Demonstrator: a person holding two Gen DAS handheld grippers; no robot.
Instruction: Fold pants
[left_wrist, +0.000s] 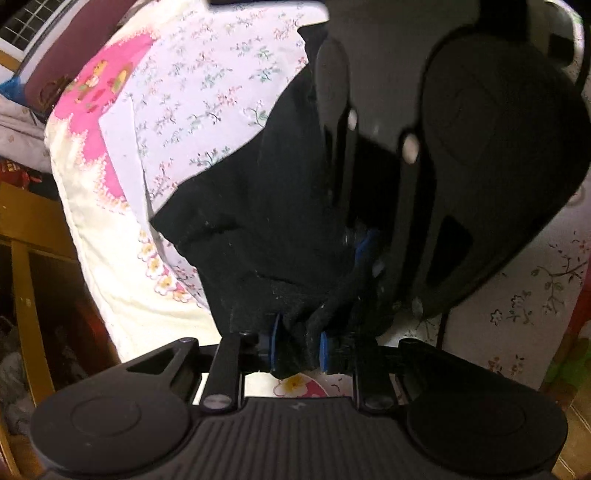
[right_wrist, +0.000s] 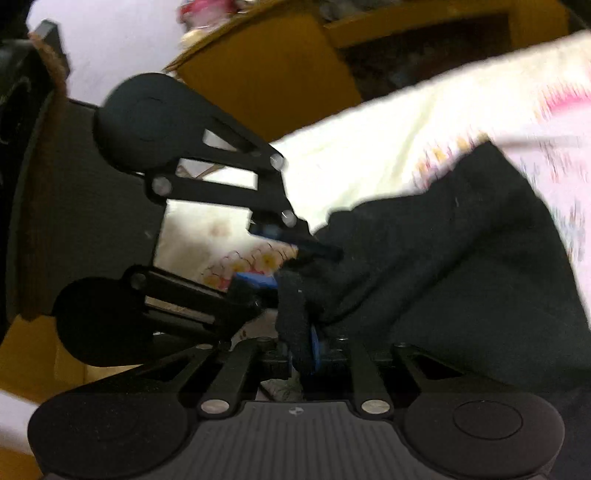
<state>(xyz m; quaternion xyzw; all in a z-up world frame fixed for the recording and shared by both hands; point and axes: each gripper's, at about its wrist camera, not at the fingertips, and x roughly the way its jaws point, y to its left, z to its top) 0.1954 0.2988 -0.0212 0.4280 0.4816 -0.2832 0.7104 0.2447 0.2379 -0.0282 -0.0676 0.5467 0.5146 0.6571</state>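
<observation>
Two grippers meet on the same bunched end of the black pants (left_wrist: 266, 206), which lie on a floral bedsheet (left_wrist: 207, 85) and run from the lower middle of the left wrist view up toward one o'clock. In that view the left gripper (left_wrist: 299, 350) has its blue pads (left_wrist: 275, 341) drawn in on a thick wad of the dark cloth, so it reads as pinching the pants; the right gripper (left_wrist: 364, 251) comes in from one o'clock and meets the same wad just beside it, its fingertips buried in the fabric. A pink-and-cream quilt (left_wrist: 110, 155) borders the sheet at nine o'clock. In the right wrist view, blurred by motion, the right gripper (right_wrist: 301, 345) has its fingers pressed nearly together on a narrow ridge of the cloth, while the left gripper (right_wrist: 280, 258) enters from nine o'clock with fabric between its pads; the rest of the pants spreads toward three o'clock over the quilt (right_wrist: 369, 147). To do this step well, I judge both hands should keep a firm pinch on separate corners of the edge, draw them apart until the cloth is taut and level, and only then carry it over, since a bunched grip tends to fold in wrinkles.
</observation>
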